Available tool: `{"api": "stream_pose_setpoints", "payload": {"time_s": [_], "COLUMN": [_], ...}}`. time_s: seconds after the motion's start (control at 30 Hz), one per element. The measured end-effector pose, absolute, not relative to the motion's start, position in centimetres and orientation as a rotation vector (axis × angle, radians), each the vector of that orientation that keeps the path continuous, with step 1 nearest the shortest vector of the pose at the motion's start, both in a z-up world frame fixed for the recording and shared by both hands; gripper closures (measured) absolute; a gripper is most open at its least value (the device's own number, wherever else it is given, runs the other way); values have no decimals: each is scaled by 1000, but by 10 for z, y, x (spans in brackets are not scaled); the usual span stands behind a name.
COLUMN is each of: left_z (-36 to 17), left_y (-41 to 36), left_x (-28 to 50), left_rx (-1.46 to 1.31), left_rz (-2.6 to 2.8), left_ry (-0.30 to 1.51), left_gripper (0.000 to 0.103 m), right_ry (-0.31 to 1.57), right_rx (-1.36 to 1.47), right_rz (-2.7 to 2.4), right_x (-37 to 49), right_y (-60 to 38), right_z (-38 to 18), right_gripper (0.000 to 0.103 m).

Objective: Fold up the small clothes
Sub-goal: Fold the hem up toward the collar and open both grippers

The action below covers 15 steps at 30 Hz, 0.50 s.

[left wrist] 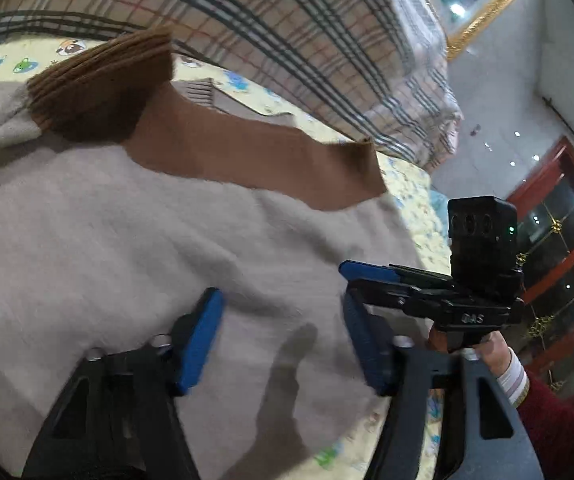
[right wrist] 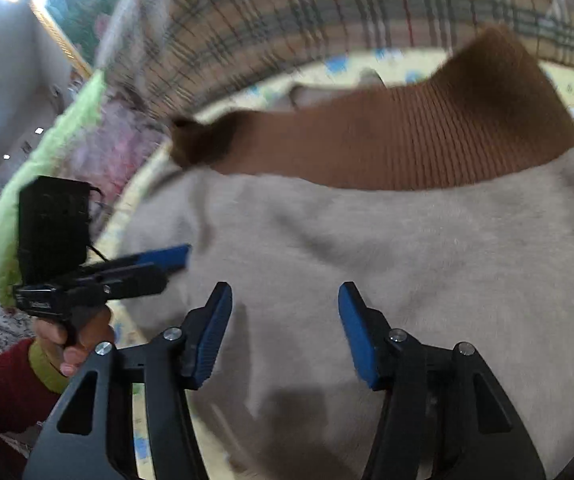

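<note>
A small beige-grey sweater (left wrist: 127,220) lies spread on the bed, with a brown ribbed band (left wrist: 99,84) and a flat brown panel (left wrist: 247,156) at its far edge. My left gripper (left wrist: 281,296) hovers over the beige cloth, open, with nothing between its blue pads. To its right my right gripper (left wrist: 351,278) appears side-on, held by a hand in a red sleeve (left wrist: 547,420). In the right wrist view my right gripper (right wrist: 285,292) is also open over the sweater (right wrist: 407,248), apart from the cloth. The brown ribbed band (right wrist: 407,140) lies beyond it, and my left gripper (right wrist: 175,266) sits at the left.
The sweater rests on a yellow cartoon-print sheet (left wrist: 411,200). A plaid blanket (left wrist: 287,20) is heaped behind it. A green-edged floral quilt (right wrist: 47,152) lies at the left of the bed. A red-framed glass door (left wrist: 567,240) stands to the right, past the bed's edge.
</note>
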<state>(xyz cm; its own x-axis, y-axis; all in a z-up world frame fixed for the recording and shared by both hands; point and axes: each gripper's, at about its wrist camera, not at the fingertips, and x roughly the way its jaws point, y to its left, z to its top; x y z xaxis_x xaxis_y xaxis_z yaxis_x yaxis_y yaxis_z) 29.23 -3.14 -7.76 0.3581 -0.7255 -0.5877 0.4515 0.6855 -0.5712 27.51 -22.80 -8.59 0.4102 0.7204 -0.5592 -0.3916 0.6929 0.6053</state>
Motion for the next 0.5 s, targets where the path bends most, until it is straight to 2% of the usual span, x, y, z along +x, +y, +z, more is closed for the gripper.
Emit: {"api": "stream_pose_setpoints", "payload": {"time_s": [0.03, 0.07, 0.27, 0.3, 0.33, 0.37, 0.43, 0.5], "left_z": [-78, -76, -68, -69, -69, -69, -70, -75], "left_y": [-30, -26, 11, 21, 35, 42, 56, 68], "left_x": [300, 307, 358, 367, 376, 380, 382, 376], "left_rx": [-335, -331, -286, -322, -363, -370, -342, -391], "left_rz": [-764, -744, -474, -460, -449, -433, -335, -362], "left_ry": [920, 905, 839, 837, 832, 827, 815, 811], "left_gripper": [58, 59, 56, 57, 63, 67, 68, 69], "right_ry": [904, 900, 848, 837, 827, 822, 807, 788], "right_rx": [405, 404, 503, 489, 532, 573, 609, 639], "right_rz": [706, 686, 433, 375, 331, 310, 231, 194], "right_x": [285, 293, 340, 342, 346, 347, 344, 338], "right_y": [-228, -230, -268, -273, -286, -295, -312, -323], "right_z": [-89, -90, -90, -91, -94, -97, -100, -103], "right_gripper": [51, 51, 56, 56, 57, 60, 83, 85]}}
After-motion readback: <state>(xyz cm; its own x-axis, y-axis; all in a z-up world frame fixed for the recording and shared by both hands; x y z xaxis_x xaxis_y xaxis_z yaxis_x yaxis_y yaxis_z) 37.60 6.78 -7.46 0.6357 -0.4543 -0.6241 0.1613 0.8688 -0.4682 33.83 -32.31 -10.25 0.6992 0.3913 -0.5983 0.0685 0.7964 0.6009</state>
